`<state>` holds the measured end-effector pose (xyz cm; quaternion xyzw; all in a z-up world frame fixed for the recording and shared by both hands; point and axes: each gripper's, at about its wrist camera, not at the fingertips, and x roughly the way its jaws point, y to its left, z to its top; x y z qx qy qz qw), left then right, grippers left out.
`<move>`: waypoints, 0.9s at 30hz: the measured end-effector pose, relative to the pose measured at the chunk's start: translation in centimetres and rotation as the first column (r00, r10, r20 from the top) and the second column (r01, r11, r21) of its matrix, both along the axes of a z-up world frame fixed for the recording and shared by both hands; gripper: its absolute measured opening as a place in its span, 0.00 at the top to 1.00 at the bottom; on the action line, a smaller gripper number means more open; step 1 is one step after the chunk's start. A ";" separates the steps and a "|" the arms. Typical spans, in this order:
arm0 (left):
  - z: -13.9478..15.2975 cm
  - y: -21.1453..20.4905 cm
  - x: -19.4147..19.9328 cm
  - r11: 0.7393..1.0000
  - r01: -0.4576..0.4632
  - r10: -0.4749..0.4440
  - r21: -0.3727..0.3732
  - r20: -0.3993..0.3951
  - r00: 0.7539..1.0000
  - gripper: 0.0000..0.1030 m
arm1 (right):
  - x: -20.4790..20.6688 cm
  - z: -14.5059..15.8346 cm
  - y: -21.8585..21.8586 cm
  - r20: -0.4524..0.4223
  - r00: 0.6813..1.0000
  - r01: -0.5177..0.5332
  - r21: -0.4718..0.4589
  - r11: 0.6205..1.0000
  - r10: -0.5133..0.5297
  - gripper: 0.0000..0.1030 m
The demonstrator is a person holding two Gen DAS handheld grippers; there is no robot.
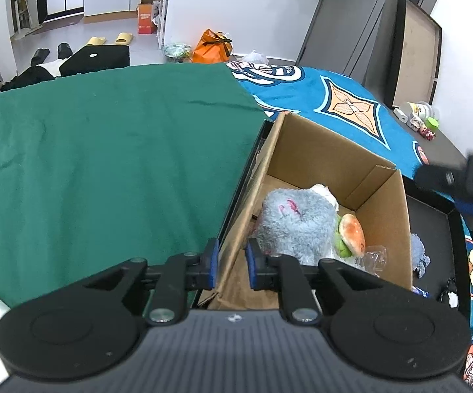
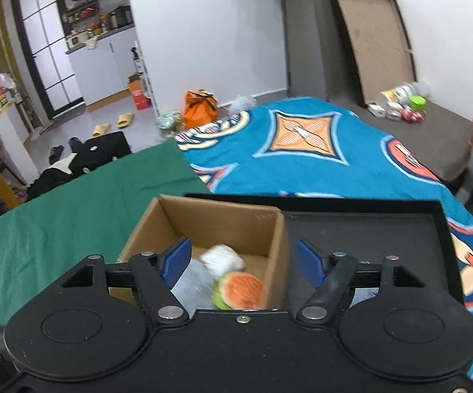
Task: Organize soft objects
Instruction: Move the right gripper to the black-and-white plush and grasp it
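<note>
A cardboard box (image 1: pixel 384 216) stands in a black tray (image 1: pixel 433 222) on the bed. Inside lie a grey fluffy plush (image 1: pixel 295 222), a burger plush (image 1: pixel 352 232) and a white soft item (image 1: pixel 326 193). My left gripper (image 1: pixel 231 263) straddles the box's left wall with a narrow gap, holding nothing I can see. My right gripper (image 2: pixel 241 262) is open and empty above the box (image 2: pixel 223 226), over the burger plush (image 2: pixel 241 290) and white item (image 2: pixel 221 258). It shows blurred in the left wrist view (image 1: pixel 459 180). A grey-blue cloth (image 1: pixel 420 255) lies in the tray.
A green cloth (image 1: pixel 105 150) covers the left of the bed, a blue patterned blanket (image 2: pixel 302 163) the right. A small black-and-white item (image 1: pixel 449 294) lies in the tray. Bottles and clutter (image 2: pixel 400 104) sit at the far right; bags and slippers are on the floor.
</note>
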<state>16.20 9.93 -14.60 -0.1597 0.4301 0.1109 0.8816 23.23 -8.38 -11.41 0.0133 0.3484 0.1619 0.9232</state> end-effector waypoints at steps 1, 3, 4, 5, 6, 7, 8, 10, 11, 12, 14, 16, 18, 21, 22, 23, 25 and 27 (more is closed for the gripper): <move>0.0 -0.1 0.0 1.000 0.001 -0.001 0.000 -0.004 1.000 0.84 | -0.3 -0.2 -0.5 -0.005 1.000 0.011 -0.003 1.000 -0.011 0.29; 0.1 -0.2 0.1 1.000 0.000 0.000 0.005 -0.012 1.000 0.82 | -0.7 -0.7 -1.5 -0.018 0.999 0.031 -0.006 0.999 -0.031 0.29; 0.0 -0.2 0.2 1.000 0.001 -0.001 0.007 -0.015 1.000 0.81 | -0.9 -1.0 -2.0 -0.026 0.999 0.042 -0.006 0.999 -0.042 0.29; 0.1 -0.3 0.2 1.000 0.002 -0.001 0.009 -0.017 1.000 0.78 | -1.1 -1.3 -2.5 -0.033 0.998 0.053 -0.006 0.999 -0.053 0.29; 0.1 -0.4 0.2 1.000 0.003 -0.003 0.011 -0.017 1.000 0.74 | -1.2 -1.6 -3.0 -0.040 0.997 0.060 -0.005 0.998 -0.060 0.29; 0.2 -0.5 0.2 1.000 0.005 -0.005 0.013 -0.014 1.000 0.72 | -1.4 -1.9 -3.5 -0.048 0.997 0.065 -0.002 0.998 -0.065 0.29; 0.2 -0.7 0.2 1.000 0.007 -0.007 0.017 -0.013 1.000 0.66 | -1.6 -2.2 -3.9 -0.054 0.996 0.071 -0.001 0.997 -0.071 0.29; 0.4 -1.0 0.2 0.999 0.011 -0.010 0.031 -0.012 1.000 0.58 | -1.9 -2.7 -4.6 -0.063 0.995 0.083 0.000 0.997 -0.083 0.29; 0.4 -1.1 0.4 0.999 0.011 -0.011 0.037 -0.012 1.000 0.55 | -2.1 -2.9 -5.1 -0.067 0.994 0.091 0.003 0.996 -0.091 0.29; 0.4 -1.3 0.4 0.999 0.013 -0.013 0.043 -0.013 1.000 0.54 | -2.1 -3.1 -5.5 -0.070 0.993 0.099 0.006 0.995 -0.099 0.29; 0.4 -1.5 0.4 0.999 0.016 -0.015 0.049 -0.019 1.000 0.52 | -2.3 -3.4 -6.4 -0.075 0.990 0.120 0.013 0.993 -0.118 0.29; 0.3 -1.7 0.5 0.999 0.017 -0.016 0.051 -0.026 1.000 0.52 | -2.5 -3.8 -7.5 -0.080 0.987 0.140 0.019 0.990 -0.138 0.29; 0.3 -2.0 0.6 0.998 0.019 -0.018 0.059 -0.031 0.999 0.51 | -2.6 -4.1 -8.3 -0.083 0.984 0.157 0.013 0.988 -0.155 0.29; 0.4 -2.4 0.7 0.997 0.024 -0.021 0.077 -0.037 0.999 0.50 | -2.7 -4.5 -9.6 -0.085 0.981 0.177 0.002 0.984 -0.176 0.29; 0.4 -2.6 0.7 0.996 0.024 -0.021 0.084 -0.038 0.999 0.50 | -2.7 -4.7 -10.0 -0.087 0.980 0.182 0.004 0.983 -0.181 0.29; 0.3 -2.7 0.7 0.996 0.025 -0.021 0.090 -0.040 0.999 0.49 | -2.7 -4.8 -10.5 -0.090 0.978 0.190 0.006 0.982 -0.189 0.29; 0.3 -3.1 0.9 0.995 0.027 -0.023 0.101 -0.047 0.999 0.47 | -2.7 -5.1 -11.4 -0.095 0.974 0.208 0.008 0.978 -0.206 0.29; 0.3 -3.3 1.0 0.994 0.030 -0.024 0.107 -0.050 0.998 0.46 | -2.8 -5.4 -12.3 -0.098 0.971 0.222 0.010 0.975 -0.220 0.29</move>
